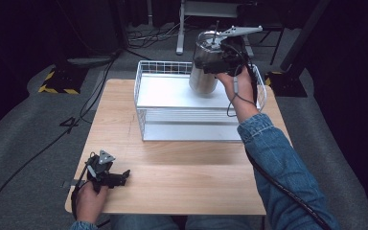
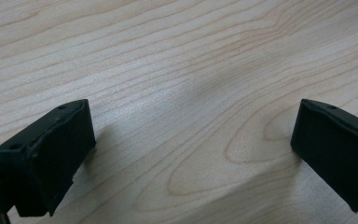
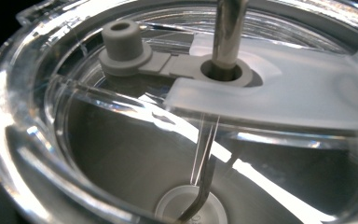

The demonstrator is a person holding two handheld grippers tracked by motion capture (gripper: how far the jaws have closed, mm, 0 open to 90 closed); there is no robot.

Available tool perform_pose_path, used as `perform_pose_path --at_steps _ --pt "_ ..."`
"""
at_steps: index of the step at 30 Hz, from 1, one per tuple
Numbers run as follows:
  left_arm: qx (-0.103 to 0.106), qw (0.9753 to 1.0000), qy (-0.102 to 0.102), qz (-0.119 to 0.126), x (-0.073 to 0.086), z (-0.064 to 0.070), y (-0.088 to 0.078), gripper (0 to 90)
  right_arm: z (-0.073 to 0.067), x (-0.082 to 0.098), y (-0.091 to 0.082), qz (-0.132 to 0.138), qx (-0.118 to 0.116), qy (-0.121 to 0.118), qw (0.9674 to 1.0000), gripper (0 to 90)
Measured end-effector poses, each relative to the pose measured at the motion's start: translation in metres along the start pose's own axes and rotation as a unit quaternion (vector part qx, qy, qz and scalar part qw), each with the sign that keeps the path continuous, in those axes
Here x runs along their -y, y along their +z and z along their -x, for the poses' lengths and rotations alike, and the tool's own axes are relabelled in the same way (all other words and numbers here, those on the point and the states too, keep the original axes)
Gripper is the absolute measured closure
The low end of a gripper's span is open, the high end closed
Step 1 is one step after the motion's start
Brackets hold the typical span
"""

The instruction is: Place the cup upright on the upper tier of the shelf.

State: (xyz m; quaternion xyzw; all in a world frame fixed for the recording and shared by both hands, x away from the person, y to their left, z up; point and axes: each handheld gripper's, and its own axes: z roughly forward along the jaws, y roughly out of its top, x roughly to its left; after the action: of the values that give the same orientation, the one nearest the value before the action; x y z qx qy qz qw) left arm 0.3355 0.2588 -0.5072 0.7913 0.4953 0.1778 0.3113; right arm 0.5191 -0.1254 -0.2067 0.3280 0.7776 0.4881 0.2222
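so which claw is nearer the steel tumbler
Right. The right claw grips the steel tumbler at its rim above the wire basket; the left claw rests at the table's near edge.

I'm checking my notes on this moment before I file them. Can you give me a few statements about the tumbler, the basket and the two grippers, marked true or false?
1. The right gripper holds a steel tumbler above the white wire basket. True.
2. The tumbler has no lid. False: a clear lid with a metal straw through it sits on top.
3. The left gripper grips a cup. False: its jaws stand open over the bare wooden table.
4. The left gripper is near the table's front left corner. True.
5. The basket lies on the floor. False: it stands on the table.
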Motion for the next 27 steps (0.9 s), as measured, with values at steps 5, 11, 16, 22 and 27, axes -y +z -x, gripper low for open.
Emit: perform_pose_path --at_steps 5,11,16,22,27 --pt "0.000 1.0000 0.000 0.000 0.000 0.000 0.000 0.0 0.006 0.003 0.010 -0.003 -0.006 0.011 0.9999 3.7" --pt "0.000 1.0000 -0.001 -0.001 0.000 0.000 0.000 0.0 0.011 0.008 0.017 -0.009 -0.004 0.017 0.9998 3.7" --pt "0.000 1.0000 -0.002 -0.001 0.000 0.000 0.000 0.0 0.013 0.010 0.020 -0.018 -0.004 0.020 0.9996 3.7" --pt "0.000 1.0000 -0.001 -0.001 0.000 0.000 0.000 0.0 0.013 0.013 0.025 -0.032 0.001 0.011 0.9994 3.7" --pt "0.000 1.0000 -0.001 -0.001 0.000 0.000 0.000 0.0 0.014 0.015 0.027 -0.037 0.001 0.013 0.9993 3.6"
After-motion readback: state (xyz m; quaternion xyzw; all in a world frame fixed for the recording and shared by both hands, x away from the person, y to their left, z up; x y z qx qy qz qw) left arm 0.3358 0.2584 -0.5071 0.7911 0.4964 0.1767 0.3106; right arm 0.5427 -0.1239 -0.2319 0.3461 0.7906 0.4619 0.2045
